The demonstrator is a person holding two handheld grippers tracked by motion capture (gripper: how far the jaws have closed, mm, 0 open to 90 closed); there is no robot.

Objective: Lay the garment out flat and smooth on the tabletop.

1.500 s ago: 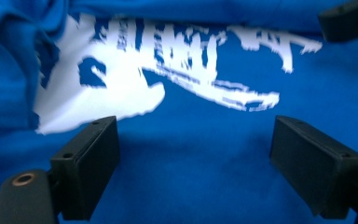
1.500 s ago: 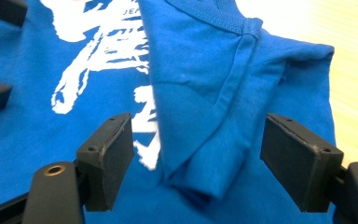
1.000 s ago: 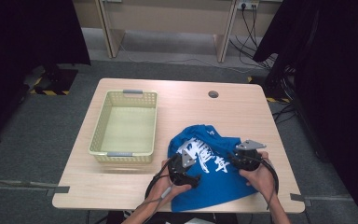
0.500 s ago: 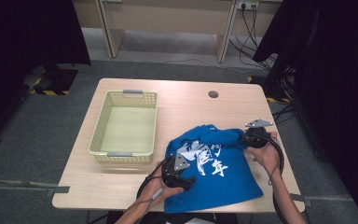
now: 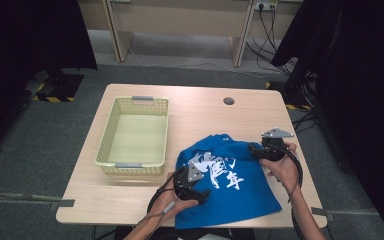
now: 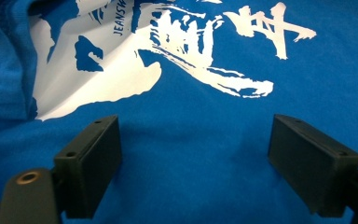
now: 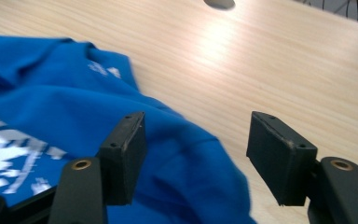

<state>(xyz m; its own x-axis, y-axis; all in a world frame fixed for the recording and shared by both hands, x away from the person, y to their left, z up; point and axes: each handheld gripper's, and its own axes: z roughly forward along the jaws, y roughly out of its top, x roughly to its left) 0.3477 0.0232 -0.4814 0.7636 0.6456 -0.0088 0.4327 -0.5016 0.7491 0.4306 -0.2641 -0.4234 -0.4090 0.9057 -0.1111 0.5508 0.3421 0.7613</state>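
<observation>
A blue T-shirt (image 5: pixel 230 182) with a white print lies spread on the table's near right part. My left gripper (image 5: pixel 198 190) rests over the shirt's near left area. Its jaws have just been opening and stand wide apart (image 6: pixel 196 126), with only flat printed cloth (image 6: pixel 182 70) under them. My right gripper (image 5: pixel 254 149) hovers at the shirt's far right edge. Its jaws have just been opening too and now stand apart (image 7: pixel 196 119). A fold of the shirt's edge (image 7: pixel 186 154) lies loose between and below them, unpinched.
A pale yellow plastic basket (image 5: pixel 132 165) stands empty on the left half of the wooden table (image 5: pixel 200 110). A round cable hole (image 5: pixel 228 101) sits near the far edge. Dark curtains hang on both sides, and cables run along the floor behind.
My right gripper has moved away from the person and a little to the right, and its jaws have opened off the cloth. The shirt's right side lies more spread. The left hand has barely shifted.
</observation>
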